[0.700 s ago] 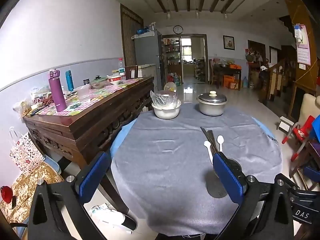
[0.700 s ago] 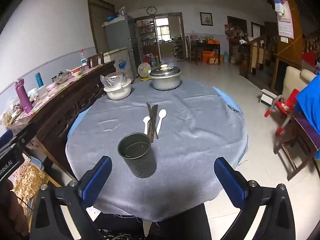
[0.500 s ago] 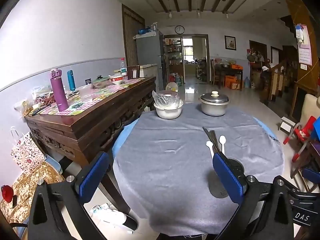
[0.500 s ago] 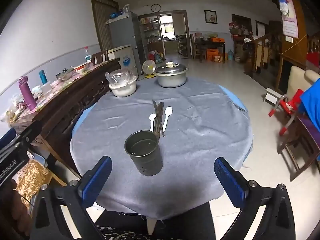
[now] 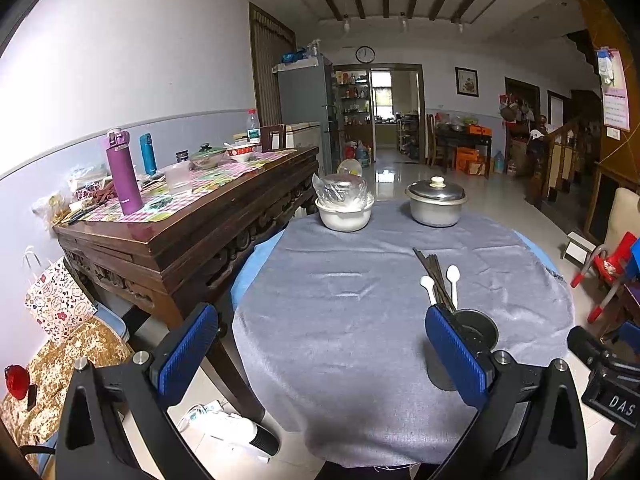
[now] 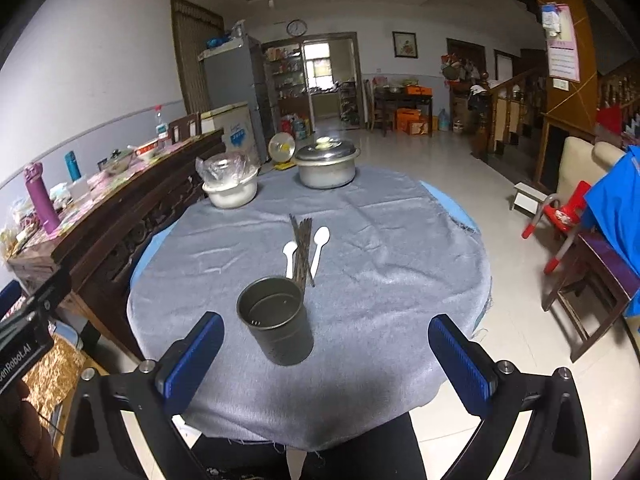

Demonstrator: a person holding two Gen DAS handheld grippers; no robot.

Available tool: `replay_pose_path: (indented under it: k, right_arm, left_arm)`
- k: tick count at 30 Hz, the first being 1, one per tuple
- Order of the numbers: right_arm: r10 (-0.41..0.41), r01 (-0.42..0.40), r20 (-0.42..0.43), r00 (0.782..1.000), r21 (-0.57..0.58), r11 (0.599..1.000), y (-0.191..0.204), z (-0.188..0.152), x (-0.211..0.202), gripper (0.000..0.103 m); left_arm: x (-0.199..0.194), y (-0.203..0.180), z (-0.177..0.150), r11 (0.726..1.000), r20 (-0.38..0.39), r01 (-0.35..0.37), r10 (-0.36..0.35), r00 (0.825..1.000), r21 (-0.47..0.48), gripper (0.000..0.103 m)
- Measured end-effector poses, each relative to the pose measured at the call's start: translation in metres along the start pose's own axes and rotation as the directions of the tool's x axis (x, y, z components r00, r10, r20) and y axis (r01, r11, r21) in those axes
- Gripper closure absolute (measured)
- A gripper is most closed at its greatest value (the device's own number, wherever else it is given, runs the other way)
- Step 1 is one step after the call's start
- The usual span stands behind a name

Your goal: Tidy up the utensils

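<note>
Two white spoons [image 6: 306,254] and a bundle of dark chopsticks [image 6: 303,250] lie on the grey cloth of the round table [image 6: 400,240], just beyond an empty metal cup [image 6: 276,326] that stands upright near the front edge. The chopsticks run lengthwise away from the cameras, toward the lidded pot [image 6: 327,166] and the plastic-covered bowl [image 6: 231,188] at the far side, with one spoon on each side of them, bowls pointing away, handles toward the cup.

The right gripper [image 6: 326,360] hovers over the near edge with its jaws spread wide and nothing between the blue pads; the cup sits ahead of it, a little left of centre, and the utensils lie straight beyond. The left gripper [image 5: 322,350] is equally wide open and empty, but it faces bare cloth: in its view the cup [image 5: 472,344] is half hidden behind its right finger [image 5: 456,356] and the chopsticks [image 5: 434,276] lie off to the right. So the right hand looks the better placed of the two. Because the utensils point away, a grip across their width probably needs little wrist turn.

Readable writing is sparse: "DAS" on a black block at the right edge of the left view, and "enRobot.AI" on the other gripper's body at the left edge of the right view. A wall calendar's print [image 6: 562,54] is too small to read.
</note>
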State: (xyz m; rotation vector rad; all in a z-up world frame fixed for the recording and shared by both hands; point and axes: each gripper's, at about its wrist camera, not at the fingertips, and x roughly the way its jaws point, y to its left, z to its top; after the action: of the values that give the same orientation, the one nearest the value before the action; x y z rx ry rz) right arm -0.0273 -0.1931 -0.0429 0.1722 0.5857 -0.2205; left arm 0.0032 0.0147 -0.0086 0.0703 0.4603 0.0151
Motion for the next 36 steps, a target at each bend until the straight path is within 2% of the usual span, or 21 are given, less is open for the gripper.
replay_pose_path:
  k: [5, 13, 21, 30, 36]
  right_arm:
    - [-0.01, 0.009, 0.062, 0.998, 0.016, 1.0, -0.006, -0.002, -0.006, 0.0]
    - [-0.051, 0.052, 0.04, 0.998, -0.015, 0.999, -0.004, -0.001, -0.006, 0.0]
    - [-0.081, 0.083, 0.036, 0.996, -0.041, 0.996, 0.001, 0.0, -0.008, 0.0]
    - [-0.091, 0.094, 0.052, 0.994, -0.06, 0.994, 0.006, 0.003, -0.01, 0.0]
    - [-0.098, 0.101, 0.043, 0.994, -0.056, 0.993, 0.002, 0.002, -0.008, 0.0]
  left_arm:
    - [0.001, -0.003, -0.001, 1.0, -0.014, 0.01, -0.01, 1.0, -0.004, 0.0]
    - [0.006, -0.005, -0.005, 1.0, -0.046, 0.027, -0.026, 0.999, 0.005, 0.0]
    - [0.006, -0.006, -0.008, 0.999, -0.035, 0.04, -0.04, 0.999, -0.006, 0.0]
    - [0.006, -0.012, -0.008, 0.998, -0.049, 0.015, -0.012, 0.999, 0.064, 0.0]
    - [0.01, -0.019, -0.01, 0.997, -0.05, 0.025, -0.021, 0.999, 0.074, 0.0]
